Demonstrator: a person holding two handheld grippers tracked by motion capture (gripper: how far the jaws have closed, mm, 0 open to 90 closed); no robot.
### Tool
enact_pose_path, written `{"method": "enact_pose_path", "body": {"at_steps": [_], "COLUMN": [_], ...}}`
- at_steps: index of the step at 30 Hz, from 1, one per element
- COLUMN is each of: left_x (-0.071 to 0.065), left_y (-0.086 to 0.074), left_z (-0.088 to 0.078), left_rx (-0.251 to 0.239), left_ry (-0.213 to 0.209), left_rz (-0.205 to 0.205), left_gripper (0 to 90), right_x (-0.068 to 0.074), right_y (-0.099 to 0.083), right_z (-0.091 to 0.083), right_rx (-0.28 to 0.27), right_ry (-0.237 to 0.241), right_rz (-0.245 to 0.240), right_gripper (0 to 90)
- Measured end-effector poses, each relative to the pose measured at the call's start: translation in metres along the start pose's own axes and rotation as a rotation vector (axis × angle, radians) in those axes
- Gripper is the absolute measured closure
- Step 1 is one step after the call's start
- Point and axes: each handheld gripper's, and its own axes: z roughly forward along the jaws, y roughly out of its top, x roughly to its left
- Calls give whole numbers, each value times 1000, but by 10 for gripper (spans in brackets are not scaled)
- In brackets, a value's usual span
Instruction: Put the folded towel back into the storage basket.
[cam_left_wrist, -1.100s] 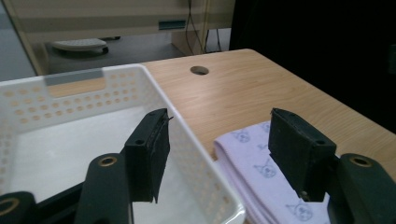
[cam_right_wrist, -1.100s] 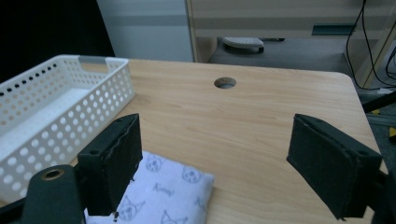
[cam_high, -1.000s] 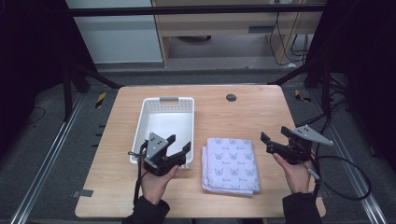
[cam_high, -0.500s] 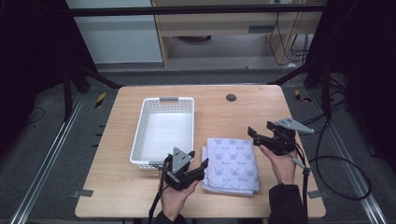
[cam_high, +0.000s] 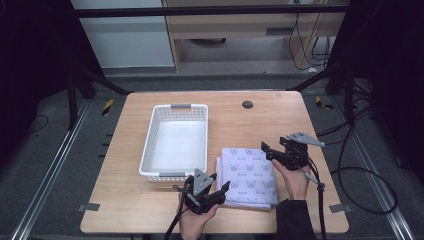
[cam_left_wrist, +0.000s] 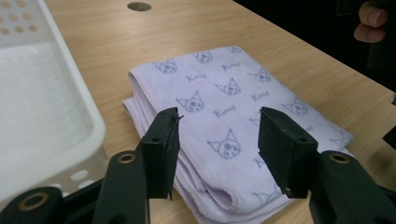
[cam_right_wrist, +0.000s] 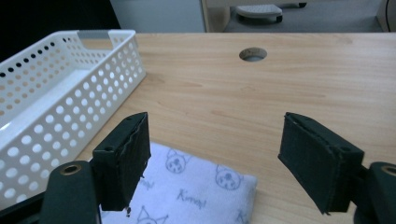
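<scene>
A folded lilac towel (cam_high: 247, 176) printed with cat faces lies on the wooden table (cam_high: 280, 120), right of a white perforated basket (cam_high: 175, 140). My left gripper (cam_high: 220, 183) is low at the towel's near left corner. In the left gripper view its jaws (cam_left_wrist: 218, 121) straddle the towel (cam_left_wrist: 219, 84) without pressing it; they have just been closing. My right gripper (cam_high: 266, 150) hovers at the towel's far right corner. Its jaws (cam_right_wrist: 215, 126) stand wide above the towel's edge (cam_right_wrist: 187, 191), slightly narrower than before, with nothing gripped.
The basket (cam_right_wrist: 56, 93) holds nothing and its near rim (cam_left_wrist: 37, 102) sits close to my left gripper. A round cable hole (cam_high: 247, 104) lies in the table's far middle. Fingers of the other hand (cam_left_wrist: 369, 21) show beyond the towel. Cables trail off the table's right side.
My left gripper has moved right from in front of the basket and come down at the towel's near corner. The right gripper has moved left over the towel's far corner. Both jaw gaps look narrower.
</scene>
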Motion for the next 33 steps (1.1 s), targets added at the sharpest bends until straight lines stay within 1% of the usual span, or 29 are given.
{"method": "enact_pose_path", "body": {"at_steps": [2,3,6,7,8,9,11,13,15,16,18,19,23,26,27,29,31,33], "left_x": [0,1,1,0,0,0,-1,-1,-1,0,1,2,4,5,6,6,7,8], "left_y": [-2,-6,-9,-11,-14,-14,-18,-21,-23,-25,-26,-28,-30,-32,-33,-34,-35,-36], "left_z": [1,4,7,8,11,11,14,16,17,19,20,22,25,30,33,34,38,40], "left_rx": [5,8,17,22,34,34,42,49,56,66,71,72,83,94,107,112,130,138], "left_ry": [1,-3,-6,-7,-5,-5,0,3,8,18,22,26,33,31,28,28,20,17], "left_rz": [-3,-13,-24,-27,-30,-30,-32,-39,-42,-40,-44,-54,-64,-64,-62,-63,-71,-74], "left_gripper": [479,484,487,491,495,496,498,499,497,493,488,477,463,441,424,404,387,370], "right_x": [-1,-1,-2,-3,-5,-6,-7,-9,-11,-11,-11,-11,-11,-11,-10,-11,-10,-10], "right_y": [-4,-6,-9,-13,-15,-18,-20,-24,-28,-29,-30,-31,-33,-37,-40,-41,-44,-45], "right_z": [1,2,2,3,5,7,8,11,15,16,16,18,20,24,26,27,30,32], "right_rx": [10,15,22,25,34,45,54,65,78,87,94,106,122,135,147,152,174,180], "right_ry": [-2,-2,6,10,13,13,11,12,20,21,26,28,25,28,32,32,27,27], "right_rz": [-9,-16,-20,-3,5,11,10,20,17,17,17,10,-1,-7,-3,-6,-14,-14], "right_gripper": [256,260,268,276,279,279,281,286,294,294,298,305,316,329,334,336,337,338]}}
